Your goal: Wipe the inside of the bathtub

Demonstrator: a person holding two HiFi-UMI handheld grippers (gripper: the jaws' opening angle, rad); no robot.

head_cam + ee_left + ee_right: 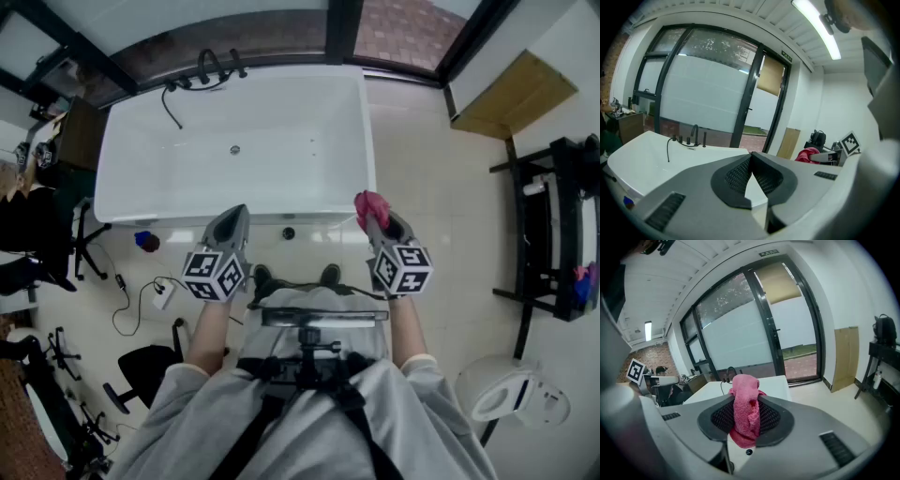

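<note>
The bathtub (pixel 300 103) is a white, smooth, rectangular basin with rounded corners. In the head view its long axis runs left to right, across the person's line of sight, and its near long wall stands just ahead of both grippers. A black faucet set (pixel 208 67) is mounted on the far rim toward the left end, and a thin black hose (pixel 172 105) hangs from it into the basin. A small round drain (pixel 234 149) sits in the basin floor, left of centre. The tub stands on a pale tiled floor (pixel 422 187).

The right gripper (pixel 746 404) is clamped on a pink terry cloth (pixel 371 203). The cloth is bunched and stands upright between the black mesh-textured pads (pixel 717 418), with its fuzzy top rising above the jaw tips and a fold hanging below them. This gripper is held over the floor near the tub's right corner, outside the basin.

The left gripper (pixel 751 159) has its jaws pressed together at the tips, with nothing between them. It points toward the tub's near wall, left of the right gripper. Each gripper body is grey moulded plastic.
</note>
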